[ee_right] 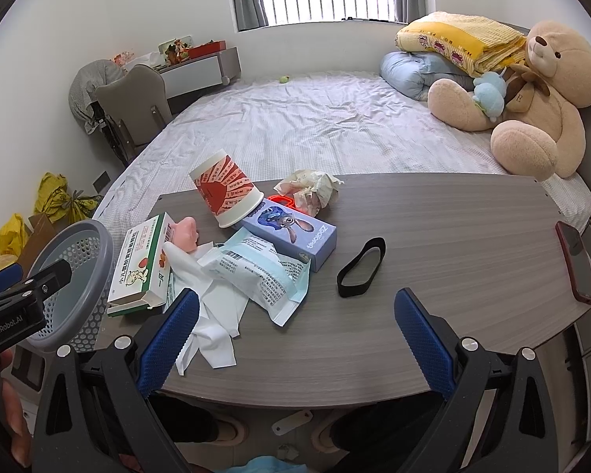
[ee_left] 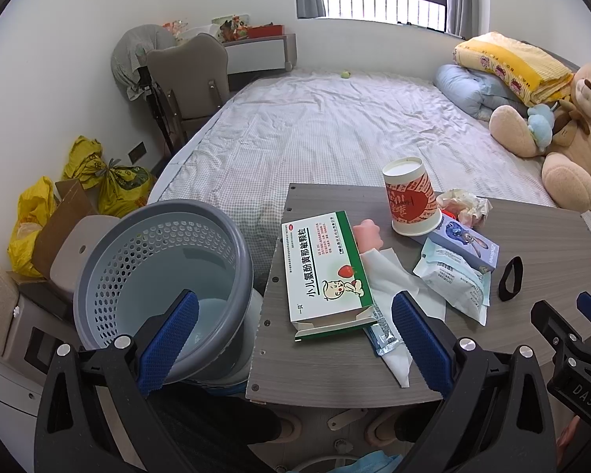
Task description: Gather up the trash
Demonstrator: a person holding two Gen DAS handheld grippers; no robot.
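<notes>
Trash is piled on the left half of the grey wood table (ee_right: 453,236): a green-and-white medicine box (ee_left: 327,272), an upside-down paper cup (ee_left: 411,201), crumpled paper (ee_right: 315,189), a blue rabbit-print box (ee_right: 291,232), a plastic packet (ee_right: 256,272) and a white tissue (ee_right: 212,315). An empty grey perforated basket (ee_left: 145,272) stands off the table's left end. My left gripper (ee_left: 295,339) is open, straddling the basket rim and the table corner. My right gripper (ee_right: 295,339) is open above the table's near edge, its left finger (ee_right: 169,335) by the tissue.
A black elastic band (ee_right: 360,268) lies mid-table and a red phone (ee_right: 577,264) at the right edge. A bed with a teddy bear (ee_right: 532,90) lies behind the table. Yellow bags (ee_left: 110,177) and a chair (ee_left: 189,75) stand left.
</notes>
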